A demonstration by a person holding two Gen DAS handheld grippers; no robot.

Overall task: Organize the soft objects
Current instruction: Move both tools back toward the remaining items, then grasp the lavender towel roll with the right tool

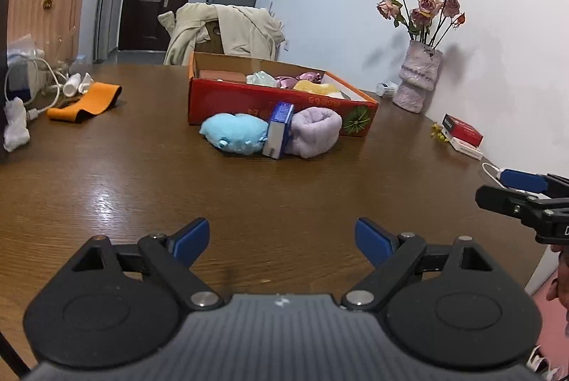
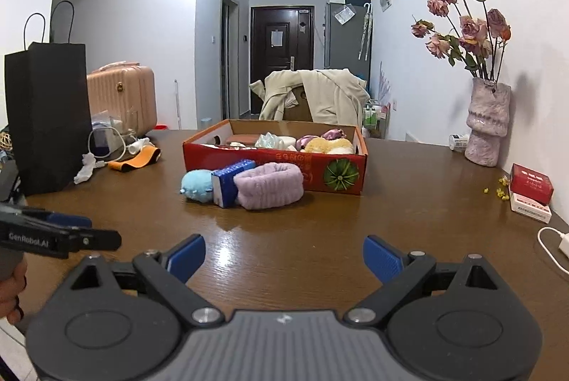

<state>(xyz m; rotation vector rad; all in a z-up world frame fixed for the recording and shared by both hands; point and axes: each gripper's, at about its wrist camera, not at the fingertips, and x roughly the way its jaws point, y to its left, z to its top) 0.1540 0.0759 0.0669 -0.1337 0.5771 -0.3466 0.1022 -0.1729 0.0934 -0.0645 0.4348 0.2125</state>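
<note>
Left wrist view shows the left gripper [image 1: 281,240] held low over the brown table [image 1: 142,185], its blue pads spread wide with only bare wood between them. Well ahead, three things lie touching in a row just in front of the red cardboard box [image 1: 227,100]: a light blue plush toy [image 1: 233,132], a blue and white packet [image 1: 279,130] standing tilted in the middle, and a rolled lilac towel [image 1: 314,132]. More soft items sit inside the box. From the right wrist view, the right gripper [image 2: 284,260] likewise hangs with its fingers wide apart and nothing in them. A vase of dried roses [image 2: 487,132] stands against the wall.
</note>
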